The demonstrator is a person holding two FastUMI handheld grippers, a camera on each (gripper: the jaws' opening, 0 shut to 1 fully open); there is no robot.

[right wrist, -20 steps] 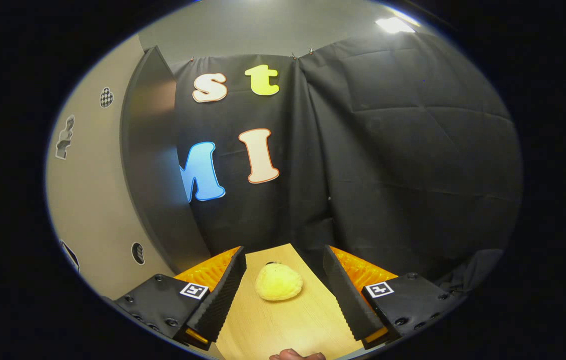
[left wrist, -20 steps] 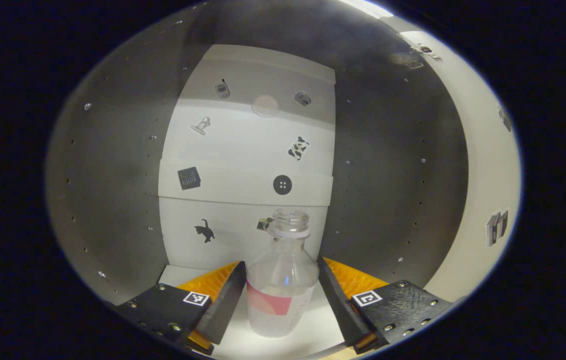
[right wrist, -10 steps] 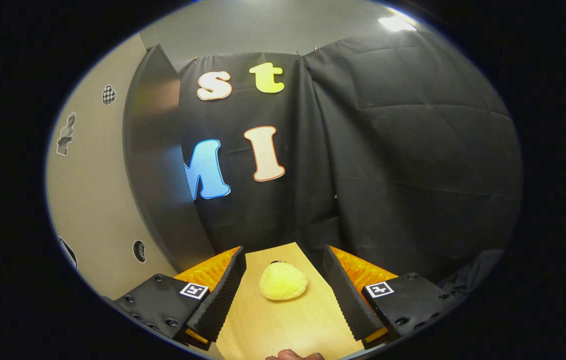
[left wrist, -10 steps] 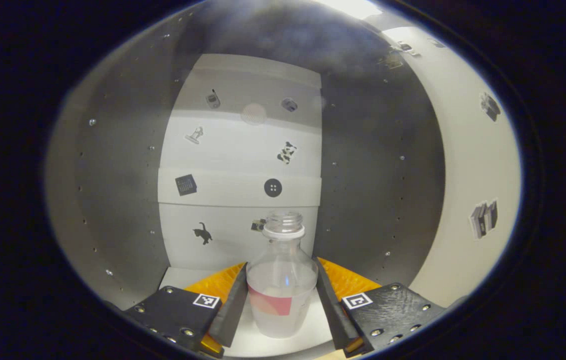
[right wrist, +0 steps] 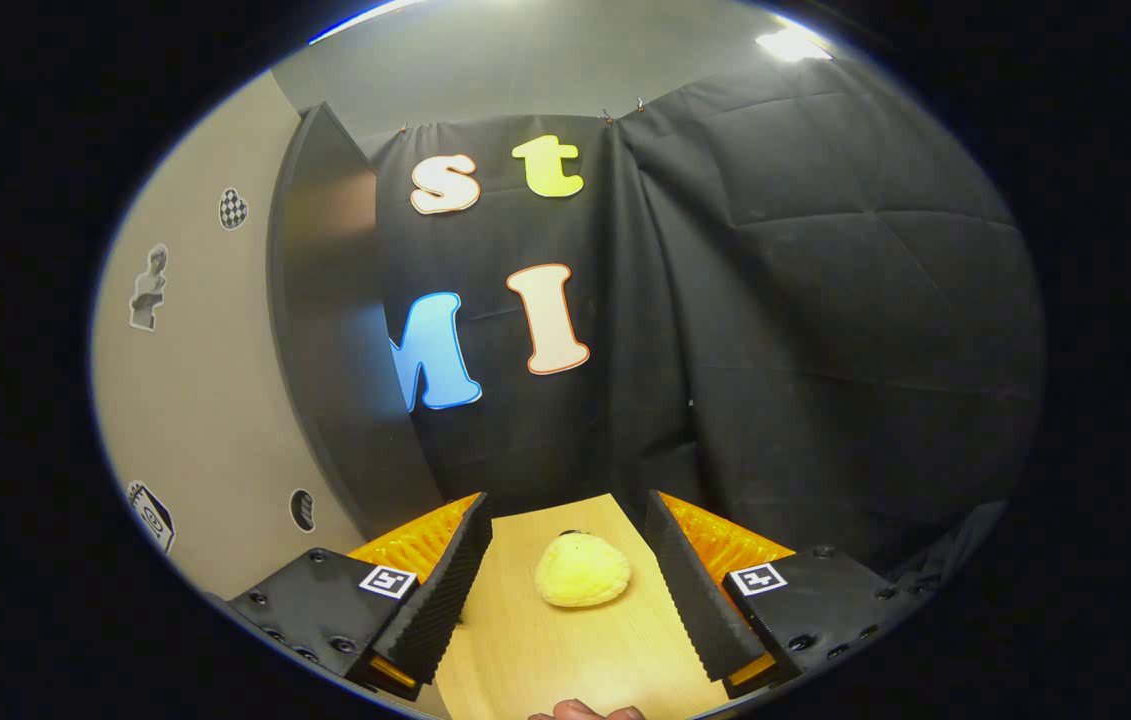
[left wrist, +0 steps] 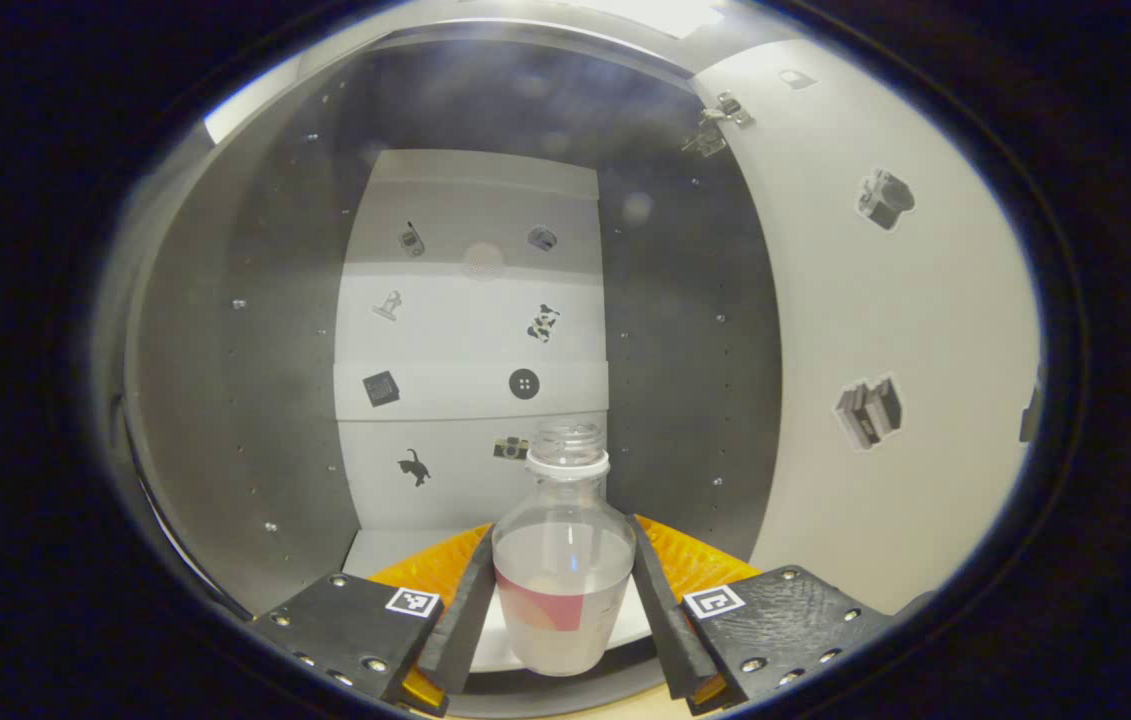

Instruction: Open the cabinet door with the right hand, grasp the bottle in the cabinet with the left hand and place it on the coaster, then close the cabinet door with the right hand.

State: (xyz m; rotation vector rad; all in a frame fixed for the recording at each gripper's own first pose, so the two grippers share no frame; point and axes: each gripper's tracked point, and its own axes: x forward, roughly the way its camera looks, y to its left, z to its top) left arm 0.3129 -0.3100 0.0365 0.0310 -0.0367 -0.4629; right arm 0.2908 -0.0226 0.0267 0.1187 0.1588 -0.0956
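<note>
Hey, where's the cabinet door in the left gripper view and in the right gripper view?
Left gripper view: the cabinet door is the pale stickered panel on the right, swung open.
Right gripper view: probably the pale stickered panel along the left edge.
Shared landmark: the dark grey cabinet wall right beside the door, seen left of centre in the right gripper view.

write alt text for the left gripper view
The left tongs grip a clear, capless plastic bottle with a red label, both fingers pressed on its sides, at the front of an open grey cabinet. Its sticker-dotted white door stands open at right.
</note>
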